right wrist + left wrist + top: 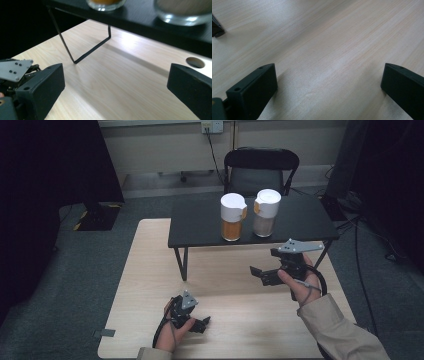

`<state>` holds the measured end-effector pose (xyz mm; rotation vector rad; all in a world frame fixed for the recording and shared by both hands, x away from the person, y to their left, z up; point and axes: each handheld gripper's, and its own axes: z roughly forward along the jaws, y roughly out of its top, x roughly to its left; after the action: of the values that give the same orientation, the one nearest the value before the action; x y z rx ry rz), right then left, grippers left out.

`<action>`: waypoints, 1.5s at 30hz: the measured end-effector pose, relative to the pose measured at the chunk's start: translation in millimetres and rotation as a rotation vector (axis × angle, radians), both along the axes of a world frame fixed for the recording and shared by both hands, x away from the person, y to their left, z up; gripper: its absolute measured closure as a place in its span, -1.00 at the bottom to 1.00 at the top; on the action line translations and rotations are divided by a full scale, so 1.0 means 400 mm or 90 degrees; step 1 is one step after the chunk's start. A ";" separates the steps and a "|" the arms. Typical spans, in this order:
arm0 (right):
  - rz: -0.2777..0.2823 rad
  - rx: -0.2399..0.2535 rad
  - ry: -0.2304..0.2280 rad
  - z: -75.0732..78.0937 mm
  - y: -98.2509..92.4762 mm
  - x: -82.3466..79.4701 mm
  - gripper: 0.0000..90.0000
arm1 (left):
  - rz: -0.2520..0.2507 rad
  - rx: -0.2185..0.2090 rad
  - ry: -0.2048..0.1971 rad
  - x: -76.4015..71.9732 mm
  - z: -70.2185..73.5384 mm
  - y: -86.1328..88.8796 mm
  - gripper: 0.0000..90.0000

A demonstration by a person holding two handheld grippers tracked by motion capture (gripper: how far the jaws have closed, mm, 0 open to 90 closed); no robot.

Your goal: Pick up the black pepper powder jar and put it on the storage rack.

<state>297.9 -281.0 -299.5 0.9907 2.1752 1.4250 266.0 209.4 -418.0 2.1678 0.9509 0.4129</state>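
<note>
Orange-filled jar with white lid, upright on the small black riser table, well ahead of the right gripper and slightly to its left; touched by neither tool. Second jar, pale brownish filling and white lid, just beside the first on its right, almost straight ahead of that same gripper. Right gripper raised above the light wooden tabletop, jaws spread wide with nothing between them; in the right gripper view, glass bases of both jars above the black shelf edge, one thin leg of the riser ahead on the left. Left gripper low and near the front edge of the wood, well apart from both jars, jaws likewise wide apart and empty, bare wood grain between them in the left gripper view.
</note>
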 end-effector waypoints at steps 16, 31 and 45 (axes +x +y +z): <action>0.020 0.015 0.022 -0.105 -0.008 0.005 -0.99 | 0.000 0.000 0.000 0.000 0.000 0.000 -1.00; 0.026 0.003 0.050 -0.181 -0.026 0.010 -0.98 | 0.000 0.000 0.000 0.000 0.000 0.000 -1.00; 0.035 -0.045 0.051 -0.215 -0.033 0.000 -0.97 | 0.000 -0.001 0.000 0.000 0.000 0.000 -1.00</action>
<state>297.9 -294.1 -385.4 0.9852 2.3104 1.3443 265.9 209.4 -418.2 2.1668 0.9515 0.4129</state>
